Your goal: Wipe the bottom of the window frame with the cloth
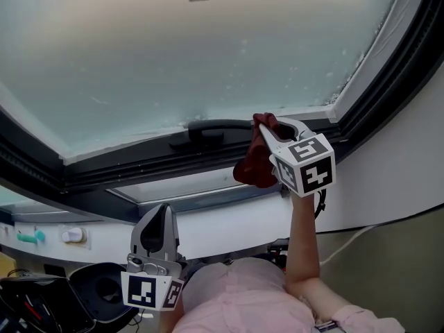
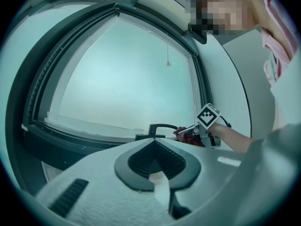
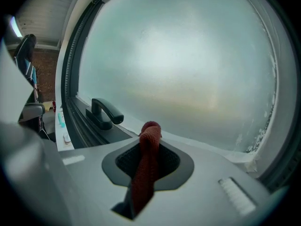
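Clenching the red cloth (image 1: 251, 166), the right tongs (image 1: 269, 129) are pressing it at the bottom of the window frame (image 1: 125, 165), just beside the handle (image 1: 205, 129); the left tongs (image 1: 159, 217) are hanging low, closed on nothing. Cloth is looking soft, light, floppy; pinching a thick bunched fold is likely serving best.

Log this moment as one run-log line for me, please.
right hand-held gripper: shut on cloth, at bottom window frame, right of handle | left hand-held gripper: shut, empty, low | cloth-frame contact: cannot tell
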### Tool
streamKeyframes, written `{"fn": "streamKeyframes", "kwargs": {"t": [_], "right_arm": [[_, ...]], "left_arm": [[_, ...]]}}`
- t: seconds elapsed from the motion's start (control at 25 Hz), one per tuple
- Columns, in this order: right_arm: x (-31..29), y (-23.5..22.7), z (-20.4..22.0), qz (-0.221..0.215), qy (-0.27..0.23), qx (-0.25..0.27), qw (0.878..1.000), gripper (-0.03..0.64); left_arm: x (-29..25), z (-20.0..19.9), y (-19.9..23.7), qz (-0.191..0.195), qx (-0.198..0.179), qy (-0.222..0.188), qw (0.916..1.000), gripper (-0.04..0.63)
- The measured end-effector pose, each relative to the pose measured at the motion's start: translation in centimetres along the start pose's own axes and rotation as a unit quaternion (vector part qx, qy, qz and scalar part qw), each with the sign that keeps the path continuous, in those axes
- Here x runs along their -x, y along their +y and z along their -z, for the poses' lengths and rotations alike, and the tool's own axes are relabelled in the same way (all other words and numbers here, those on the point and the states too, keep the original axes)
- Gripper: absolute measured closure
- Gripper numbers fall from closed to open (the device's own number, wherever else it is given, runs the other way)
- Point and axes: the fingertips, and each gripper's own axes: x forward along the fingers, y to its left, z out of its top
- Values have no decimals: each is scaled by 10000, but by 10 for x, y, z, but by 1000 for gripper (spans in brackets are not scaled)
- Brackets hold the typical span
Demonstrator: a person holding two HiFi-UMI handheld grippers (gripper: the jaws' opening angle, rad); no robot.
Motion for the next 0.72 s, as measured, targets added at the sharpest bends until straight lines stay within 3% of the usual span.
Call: {"fn": "streamKeyframes", "kwargs": {"t": [0.32,0.72], "right_arm": [[14,-33,12,405,132,-13,9991,563],[28,-61,23,595,97,-164,9980,563]], "left_arm": [[-5,-1,-5,-2,-14,6,10000,595],[-19,0,-24,196,-32,49,9998,595]]}}
